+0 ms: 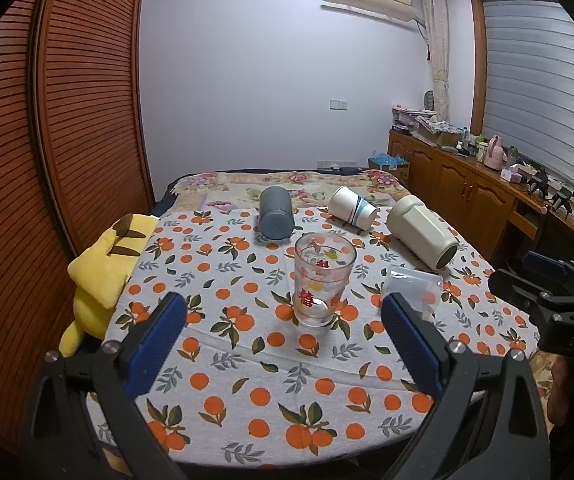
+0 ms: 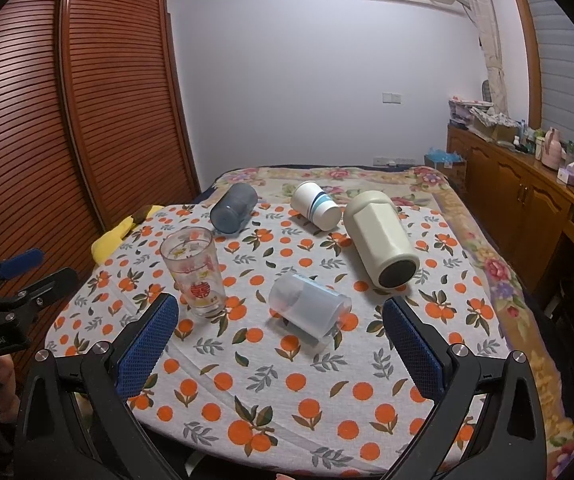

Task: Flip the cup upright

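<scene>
A clear printed glass (image 1: 323, 278) (image 2: 194, 272) stands upright on the orange-patterned cloth (image 1: 247, 380). A clear plastic cup (image 2: 307, 308) (image 1: 417, 288) lies on its side to its right. Farther back, a grey cup (image 1: 275, 213) (image 2: 233, 208), a white paper cup with blue stripes (image 1: 353, 205) (image 2: 315, 204) and a cream tumbler (image 1: 421, 230) (image 2: 379, 240) all lie on their sides. My left gripper (image 1: 283, 312) is open and empty, just in front of the glass. My right gripper (image 2: 281, 312) is open and empty, in front of the plastic cup.
A yellow plush toy (image 1: 103, 264) lies at the cloth's left edge. A slatted wooden wardrobe (image 1: 67, 120) stands on the left. A wooden sideboard (image 1: 467, 184) with clutter runs along the right wall. The right gripper's body (image 1: 559, 308) shows at the right of the left wrist view.
</scene>
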